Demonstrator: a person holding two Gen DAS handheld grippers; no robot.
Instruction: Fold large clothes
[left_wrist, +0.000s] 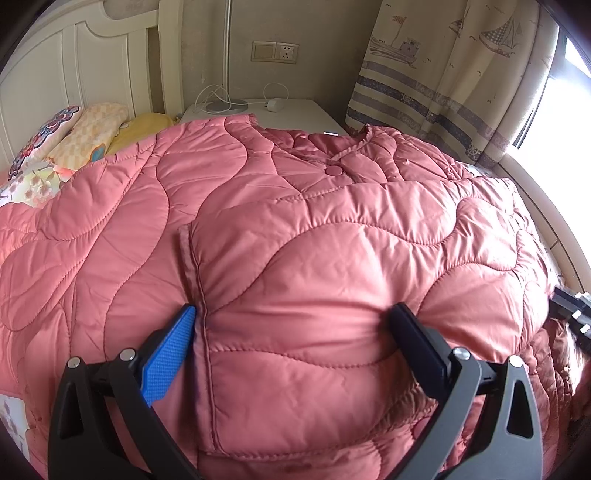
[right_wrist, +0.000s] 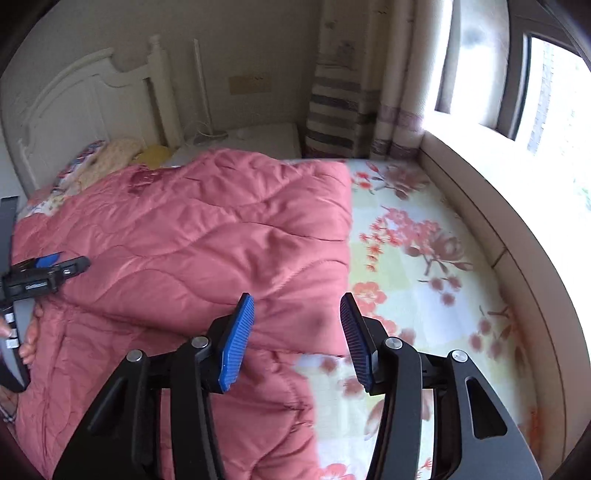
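A pink quilted jacket (left_wrist: 295, 229) lies spread over the bed, its snap button (left_wrist: 334, 170) near the collar at the far end. My left gripper (left_wrist: 295, 317) stands wide, its tips pushed down into the jacket, with a puffy folded panel bulging up between the blue pad (left_wrist: 173, 354) and the black finger (left_wrist: 417, 343). In the right wrist view the jacket (right_wrist: 192, 229) covers the left half of the bed, its straight edge running down the middle. My right gripper (right_wrist: 296, 300) hangs open over that edge with nothing between its pads. The left gripper (right_wrist: 48, 273) appears at the far left, held by a hand (right_wrist: 29, 339).
A floral bedsheet (right_wrist: 424, 258) lies bare to the right of the jacket. Pillows (left_wrist: 85, 129) rest against the white headboard (left_wrist: 74, 66). A nightstand (left_wrist: 295, 110) with a lamp base and charger stands behind, next to a curtain (left_wrist: 443, 74) and a window ledge (right_wrist: 498, 229).
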